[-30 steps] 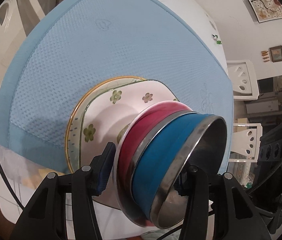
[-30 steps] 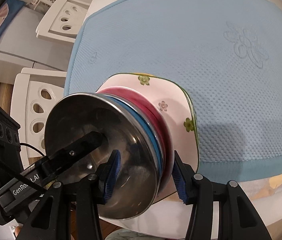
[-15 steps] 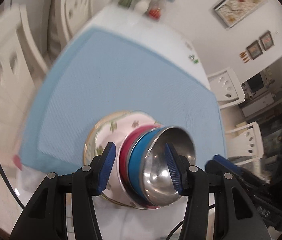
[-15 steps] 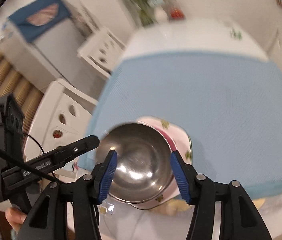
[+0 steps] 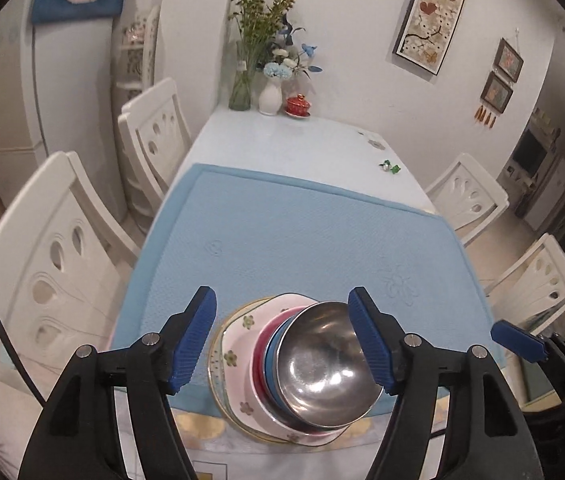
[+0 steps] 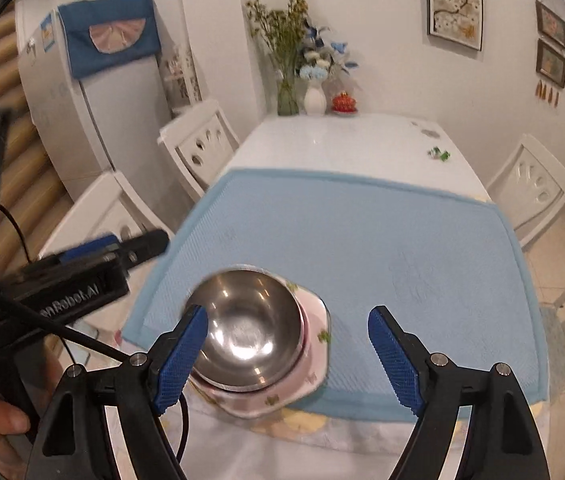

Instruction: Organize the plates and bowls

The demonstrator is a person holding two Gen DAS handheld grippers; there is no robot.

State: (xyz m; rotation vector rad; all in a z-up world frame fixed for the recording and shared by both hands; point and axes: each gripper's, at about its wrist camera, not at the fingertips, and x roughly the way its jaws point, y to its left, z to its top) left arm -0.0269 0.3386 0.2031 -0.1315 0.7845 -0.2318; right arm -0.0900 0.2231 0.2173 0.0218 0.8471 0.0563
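With both grippers hanging above the near edge of the bench (image 5: 282, 136), the job looks all but finished. One stack (image 5: 294, 368) stands at the near edge of the blue mat (image 5: 302, 232), partly hanging over onto the cloth beyond it. At the bottom sits a round plate (image 5: 215, 380) with a gold rim, on it a pink flowered plate (image 5: 238, 356), then a red bowl (image 5: 257, 364), a blue bowl (image 5: 272, 356), and on top a steel bowl (image 5: 326, 356), open side up and shiny. Everything nests, though the bowls seem to lean a little toward the right; I can't tell whether that is just the lens.

The left gripper (image 5: 282, 344) has its fingers spread wide, one on either side of the stack in view, gripping nothing. The right gripper (image 6: 288, 356) is wide as well and empty; its left finger (image 6: 180, 354) crosses the rim of the steel bowl in that view, and whether it touches I can't say. That view is blurred around the stack.

No loose plate or bowl shows anywhere else on the mat. At the far end stand only vases (image 5: 269, 98) and a red pot (image 5: 297, 105). What may be left, at a guess: nudge the stack fully onto the mat and clear both grippers away.
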